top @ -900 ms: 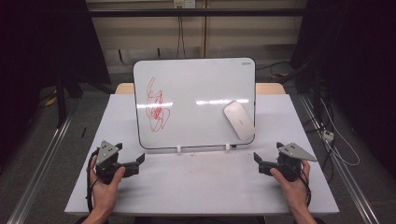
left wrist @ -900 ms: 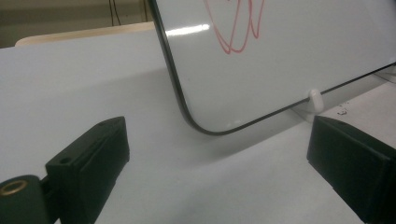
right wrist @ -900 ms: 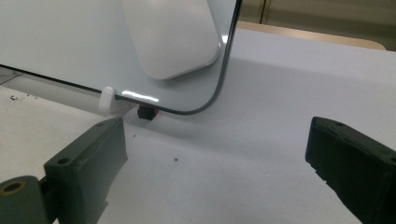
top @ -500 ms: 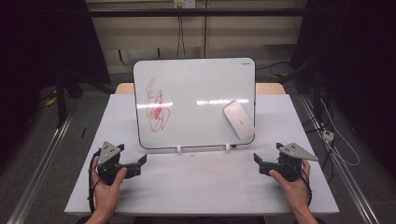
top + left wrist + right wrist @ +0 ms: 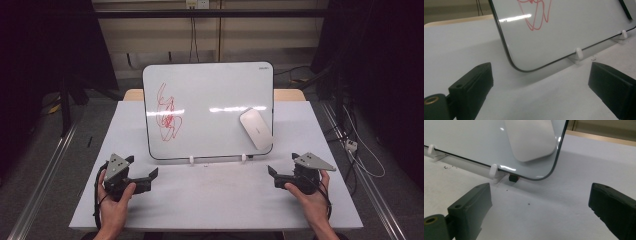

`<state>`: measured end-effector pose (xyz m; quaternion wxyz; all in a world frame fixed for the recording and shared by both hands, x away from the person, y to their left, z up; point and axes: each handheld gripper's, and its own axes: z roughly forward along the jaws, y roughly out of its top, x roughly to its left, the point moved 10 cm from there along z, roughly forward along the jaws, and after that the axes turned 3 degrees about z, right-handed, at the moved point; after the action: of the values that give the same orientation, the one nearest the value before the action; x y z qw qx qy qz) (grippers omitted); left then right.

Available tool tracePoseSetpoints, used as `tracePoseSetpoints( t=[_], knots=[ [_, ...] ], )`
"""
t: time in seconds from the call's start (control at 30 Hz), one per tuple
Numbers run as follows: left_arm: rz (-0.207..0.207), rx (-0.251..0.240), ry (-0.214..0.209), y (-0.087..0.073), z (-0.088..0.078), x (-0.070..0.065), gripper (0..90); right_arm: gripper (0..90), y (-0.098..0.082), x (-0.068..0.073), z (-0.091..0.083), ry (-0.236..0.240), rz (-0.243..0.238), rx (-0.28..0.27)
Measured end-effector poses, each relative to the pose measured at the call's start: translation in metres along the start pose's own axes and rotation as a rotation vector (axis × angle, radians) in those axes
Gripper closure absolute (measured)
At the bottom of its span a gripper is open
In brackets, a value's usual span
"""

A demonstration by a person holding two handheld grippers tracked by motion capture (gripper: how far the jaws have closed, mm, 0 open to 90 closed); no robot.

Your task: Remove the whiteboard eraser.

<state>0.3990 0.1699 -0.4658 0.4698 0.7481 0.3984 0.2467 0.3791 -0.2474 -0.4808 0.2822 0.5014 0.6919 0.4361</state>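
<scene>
A whiteboard (image 5: 215, 100) leans upright on small white feet (image 5: 191, 160) at the middle of the white table (image 5: 210, 205). A red scribble (image 5: 167, 115) marks its left half, and a white oval eraser (image 5: 256, 128) sticks to its lower right corner. My left gripper (image 5: 141, 168) rests on the table in front of the board's lower left corner, open and holding nothing. My right gripper (image 5: 283, 166) rests in front of the lower right corner, also open and holding nothing. The left gripper view looks between wide jaws at the board (image 5: 574, 25) and scribble (image 5: 535, 15). The right gripper view faces the eraser (image 5: 530, 140).
A small dark object (image 5: 513, 178) sits under the board's lower right corner beside a white foot (image 5: 494, 171). Bare table lies between the two hands. Metal rails (image 5: 40, 185) run along both sides of the table, with cables (image 5: 357, 155) on the floor at right.
</scene>
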Motion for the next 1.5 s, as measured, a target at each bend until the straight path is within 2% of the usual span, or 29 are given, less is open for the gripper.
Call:
tracePoseSetpoints(
  t=[0.03, 0.23, 0.33, 0.4, 0.47, 0.53, 0.63, 0.8, 0.87, 1.1, 1.23, 1.43, 1.5],
  knots=[
    [-0.002, 0.008, -0.002, -0.002, 0.0, 0.0, 5.7, 4.5, 0.002, 0.0, 0.002, -0.021, -0.002, -0.01],
    [-0.013, 0.016, 0.001, -0.003, 0.002, 0.003, 5.7, 5.6, 0.008, 0.006, 0.006, -0.02, -0.025, -0.02],
    [-0.02, 0.026, 0.0, -0.005, 0.004, 0.003, 5.7, 5.5, 0.01, 0.009, 0.01, -0.015, -0.039, -0.011],
    [-0.022, 0.025, -0.003, -0.004, 0.004, 0.003, 5.7, 6.3, 0.011, 0.01, 0.014, -0.013, -0.056, 0.024],
    [-0.009, 0.021, -0.001, -0.003, 0.004, 0.002, 5.8, 6.2, 0.012, 0.011, 0.015, -0.009, -0.061, 0.027],
    [-0.016, 0.023, -0.01, -0.003, 0.005, 0.001, 5.7, 6.2, 0.017, 0.013, 0.017, -0.001, -0.057, 0.034],
    [-0.007, 0.035, -0.004, -0.006, 0.007, 0.002, 5.8, 5.4, 0.024, 0.013, 0.019, -0.013, -0.076, 0.039],
    [-0.006, 0.027, -0.004, -0.005, 0.006, 0.003, 5.8, 4.8, 0.036, 0.013, 0.021, -0.019, -0.092, 0.027],
    [-0.007, 0.028, -0.007, -0.005, 0.006, 0.004, 5.7, 4.8, 0.046, 0.014, 0.024, -0.031, -0.107, 0.002],
    [-0.002, 0.036, -0.008, -0.007, 0.006, 0.005, 5.8, 4.8, 0.062, 0.021, 0.029, -0.015, -0.113, -0.016],
    [-0.006, 0.035, -0.01, -0.008, 0.006, 0.005, 5.8, 4.9, 0.074, 0.024, 0.034, -0.016, -0.125, -0.015],
    [-0.008, 0.026, -0.004, -0.006, 0.003, 0.005, 5.8, 8.1, 0.079, 0.024, 0.041, -0.029, -0.12, -0.008],
    [-0.005, 0.028, -0.003, -0.006, 0.003, 0.005, 5.7, 8.9, 0.079, 0.024, 0.043, -0.037, -0.134, 0.001]
  ],
)
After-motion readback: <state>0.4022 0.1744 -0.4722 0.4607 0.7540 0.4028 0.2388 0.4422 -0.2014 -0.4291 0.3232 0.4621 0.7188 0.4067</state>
